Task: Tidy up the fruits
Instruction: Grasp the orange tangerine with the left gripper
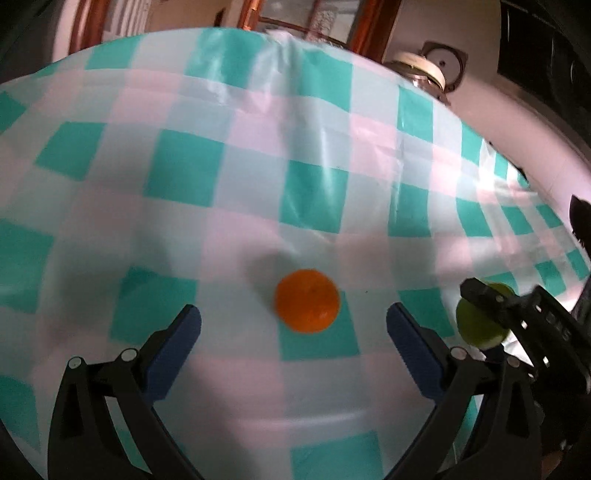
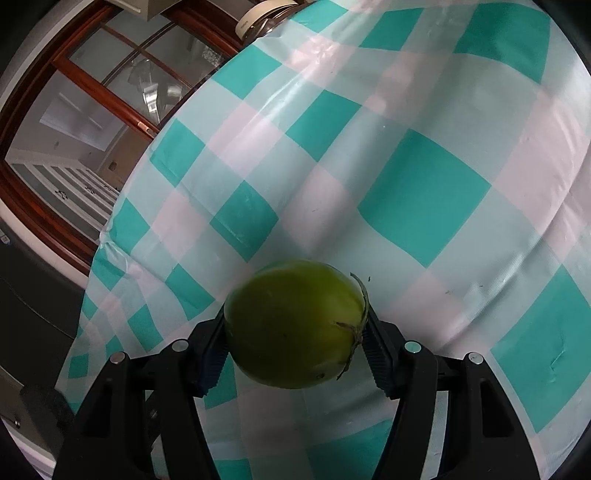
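Observation:
An orange fruit [image 1: 307,301] lies on the teal, pink and white checked tablecloth [image 1: 258,155] in the left wrist view. My left gripper [image 1: 293,319] is open, its blue-padded fingers either side of the orange and just short of it. My right gripper [image 2: 295,347] is shut on a green round fruit with a dry stem [image 2: 295,325] and holds it above the cloth [image 2: 424,192]. The green fruit [image 1: 480,325] and the right gripper [image 1: 495,306] also show at the right edge of the left wrist view.
A glass jar with a pale lid [image 1: 421,72] stands beyond the table's far edge; it also shows in the right wrist view [image 2: 266,14]. A wood-framed glass door [image 2: 92,122] lies past the table's left edge.

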Demonstrator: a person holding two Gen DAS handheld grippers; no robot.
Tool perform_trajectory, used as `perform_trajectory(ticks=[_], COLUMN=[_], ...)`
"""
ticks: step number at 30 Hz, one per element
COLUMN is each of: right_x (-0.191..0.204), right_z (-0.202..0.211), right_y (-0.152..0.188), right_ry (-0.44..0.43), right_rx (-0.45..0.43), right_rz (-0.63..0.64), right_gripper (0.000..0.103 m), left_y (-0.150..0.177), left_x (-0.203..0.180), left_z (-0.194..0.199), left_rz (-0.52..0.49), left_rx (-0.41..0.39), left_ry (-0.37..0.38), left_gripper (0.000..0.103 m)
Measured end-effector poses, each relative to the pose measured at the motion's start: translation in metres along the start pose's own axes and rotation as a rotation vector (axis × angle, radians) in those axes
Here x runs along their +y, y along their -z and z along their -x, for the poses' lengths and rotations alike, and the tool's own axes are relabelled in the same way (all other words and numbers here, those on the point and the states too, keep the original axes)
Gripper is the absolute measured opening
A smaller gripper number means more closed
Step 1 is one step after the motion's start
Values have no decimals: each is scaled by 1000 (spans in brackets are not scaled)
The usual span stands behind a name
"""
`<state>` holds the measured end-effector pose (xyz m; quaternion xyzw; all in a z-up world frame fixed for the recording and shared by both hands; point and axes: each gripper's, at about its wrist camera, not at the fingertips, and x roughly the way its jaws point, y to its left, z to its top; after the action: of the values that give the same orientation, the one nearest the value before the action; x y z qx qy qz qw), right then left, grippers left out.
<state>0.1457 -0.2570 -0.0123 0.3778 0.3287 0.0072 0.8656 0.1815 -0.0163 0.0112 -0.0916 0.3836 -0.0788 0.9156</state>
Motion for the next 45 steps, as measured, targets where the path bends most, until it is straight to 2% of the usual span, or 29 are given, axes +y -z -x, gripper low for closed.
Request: perform_trajectory(ticks=[2,3,5,7,8,9,10,12,16,19,23,26,28,37,41,45], right_x=[0,1,3,2,2,3,3,5,9,11,10,10,11,30,23,11], right_z=[1,1,1,1,1,1,1,0,0,0,0,1,1,-2,-1,-1], right_y=[0,0,0,1,1,1,2,3,5,6,6,6,7,13,9,6], right_ry=[2,2,4,6,6,5,3,0,-6,-8,-2,-4,-3,-15,-26,-47], right_rx=[-1,-2,1,1,0,0,1,1,-3,-5,-3,-5,-6,-20,-21,17], right_rz=[2,8,20,26,30,33,37,50,88,104,101,96,103,223,182,101], right_gripper=[63,63,63,63,63,63,63,63,63,63,63,63,63,63,63,63], left_y=[-6,-7,-9,-7,-7,-6,-6,-4,6,20,55,75,83,79,79,79], left_x=[-2,-2,-6,-11,-12,-12,-11,-8,-1,-4,3,12,13,16,14,13], left_z=[-15,-22,-27,-29,-29,-29,-29,-26,-7,20,69,94,100,88,91,93], left_rz=[-12,-14,-39,-71,-77,-81,-80,-73,-73,-88,-85,-61,-58,-26,-35,-43], left_rx=[51,84,92,99,99,97,96,94,51,6,-57,-71,-72,-38,-52,-57], left_ry=[-8,-3,-22,-51,-54,-54,-40,-29,-61,-87,-104,-61,-53,-37,-53,-42], left_gripper=[83,78,70,68,52,45,42,41,41,41,41,41,41,41,41,41])
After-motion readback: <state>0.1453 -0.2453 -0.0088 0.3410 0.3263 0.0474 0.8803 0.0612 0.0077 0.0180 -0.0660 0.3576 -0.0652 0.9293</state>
